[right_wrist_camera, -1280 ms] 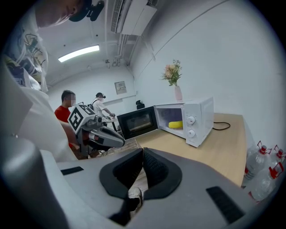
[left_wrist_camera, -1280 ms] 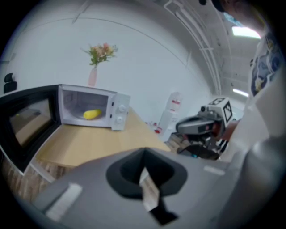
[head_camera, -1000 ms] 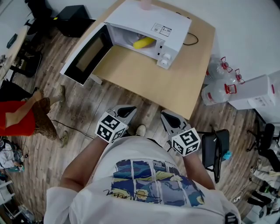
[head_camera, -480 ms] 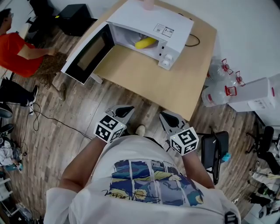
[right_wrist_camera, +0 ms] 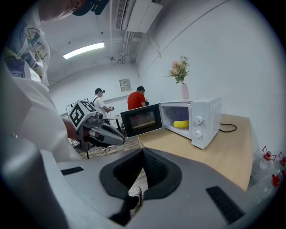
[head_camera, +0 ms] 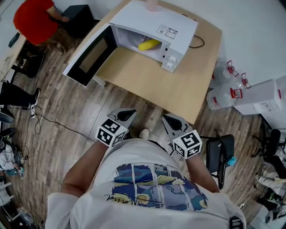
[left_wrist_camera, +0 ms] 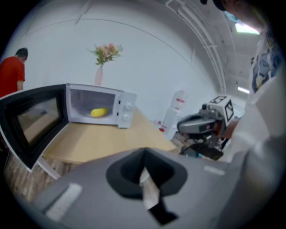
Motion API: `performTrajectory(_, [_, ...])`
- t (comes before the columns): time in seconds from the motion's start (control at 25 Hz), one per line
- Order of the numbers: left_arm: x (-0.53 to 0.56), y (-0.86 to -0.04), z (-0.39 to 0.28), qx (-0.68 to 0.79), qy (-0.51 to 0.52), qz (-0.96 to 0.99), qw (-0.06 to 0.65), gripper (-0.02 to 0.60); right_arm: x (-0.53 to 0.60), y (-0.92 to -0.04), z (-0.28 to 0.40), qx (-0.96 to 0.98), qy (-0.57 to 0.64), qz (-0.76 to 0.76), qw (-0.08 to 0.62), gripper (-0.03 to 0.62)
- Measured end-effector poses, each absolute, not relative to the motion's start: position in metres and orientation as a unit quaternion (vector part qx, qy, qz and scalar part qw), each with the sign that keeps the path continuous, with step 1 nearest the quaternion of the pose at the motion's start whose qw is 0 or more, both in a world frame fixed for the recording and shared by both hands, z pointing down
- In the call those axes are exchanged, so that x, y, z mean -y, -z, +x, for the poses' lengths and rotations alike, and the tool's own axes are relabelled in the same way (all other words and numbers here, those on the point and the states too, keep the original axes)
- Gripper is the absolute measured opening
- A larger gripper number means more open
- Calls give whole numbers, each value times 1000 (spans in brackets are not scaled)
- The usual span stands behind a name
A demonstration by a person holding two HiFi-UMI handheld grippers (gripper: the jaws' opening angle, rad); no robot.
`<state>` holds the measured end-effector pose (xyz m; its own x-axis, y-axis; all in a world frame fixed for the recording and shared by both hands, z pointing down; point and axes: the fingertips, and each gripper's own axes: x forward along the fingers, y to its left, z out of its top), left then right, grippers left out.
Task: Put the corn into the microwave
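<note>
The yellow corn point(head_camera: 147, 44) lies inside the white microwave point(head_camera: 154, 20), whose door point(head_camera: 87, 56) hangs wide open to the left. The microwave stands on the far part of a wooden table point(head_camera: 178, 85). Both grippers are held close to my body, well short of the table's near edge. My left gripper point(head_camera: 128, 113) is shut with nothing in it, and so is my right gripper point(head_camera: 171, 120). In the left gripper view the corn point(left_wrist_camera: 98, 112) shows in the cavity, and the right gripper view shows the corn point(right_wrist_camera: 181, 124) too.
A pink vase point(head_camera: 152, 4) stands on the microwave and a black cable point(head_camera: 196, 42) runs behind it. Two water bottles point(head_camera: 221, 96) and a white box point(head_camera: 263, 91) sit right of the table. A black chair point(head_camera: 219, 154) is by my right side. A person in red point(head_camera: 33, 15) bends at the far left.
The person in red has moved from the left edge up to the far left corner. Both grippers have stayed where they were, shut.
</note>
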<state>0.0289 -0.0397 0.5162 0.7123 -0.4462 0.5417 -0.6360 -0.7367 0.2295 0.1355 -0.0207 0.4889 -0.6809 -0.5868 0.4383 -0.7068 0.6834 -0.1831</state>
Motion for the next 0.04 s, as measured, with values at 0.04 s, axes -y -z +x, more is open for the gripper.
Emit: performTrajectory(0.04, [40,-516,30,299,-232,903,204,9,21,-490,137,900,-172,359,176,9])
